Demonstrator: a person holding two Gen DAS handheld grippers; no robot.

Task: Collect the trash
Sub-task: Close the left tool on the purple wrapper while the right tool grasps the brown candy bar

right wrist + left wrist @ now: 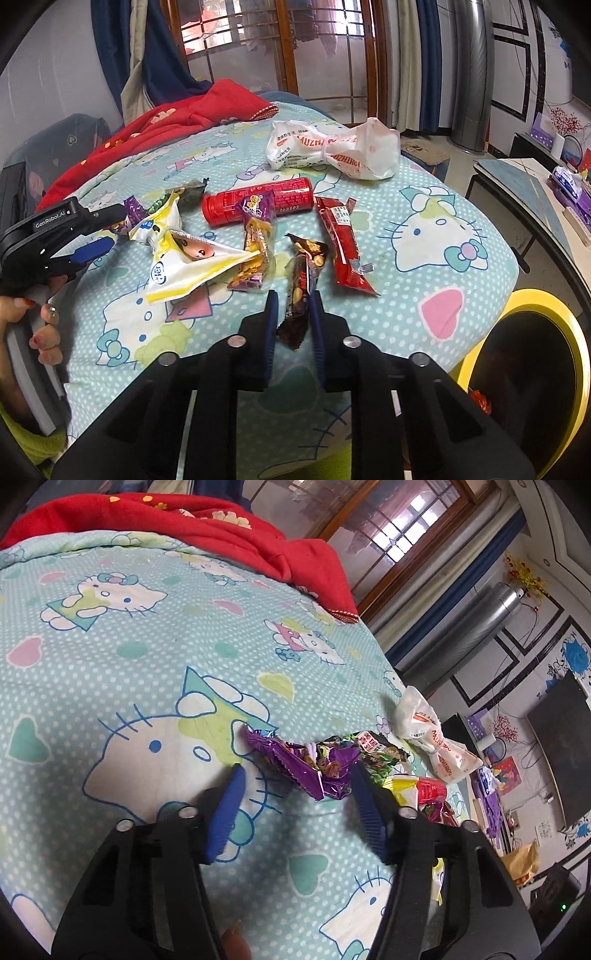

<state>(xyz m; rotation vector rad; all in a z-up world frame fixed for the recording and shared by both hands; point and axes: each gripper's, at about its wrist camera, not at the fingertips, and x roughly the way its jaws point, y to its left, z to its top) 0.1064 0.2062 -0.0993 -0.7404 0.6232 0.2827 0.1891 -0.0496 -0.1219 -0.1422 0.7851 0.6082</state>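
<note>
My right claw [293, 299] is clamped on a brown wrapper [301, 284], left claw [295, 771] released by a purple wrapper [295, 762], most trash uncollected on the bed [443, 280].

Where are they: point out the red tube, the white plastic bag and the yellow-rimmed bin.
red tube [258, 199], right wrist view, middle of its body
white plastic bag [332, 153], right wrist view, knotted middle
yellow-rimmed bin [576, 325], right wrist view, yellow rim

Bed [424, 280], cartoon-cat sheet in pale blue. Lying on it: red quilt [192, 110], white plastic bag [332, 151], red canister [291, 194], red wrapper [343, 243], brown wrapper [303, 280], yellow-white pouch [184, 258], purple wrapper [306, 764].
</note>
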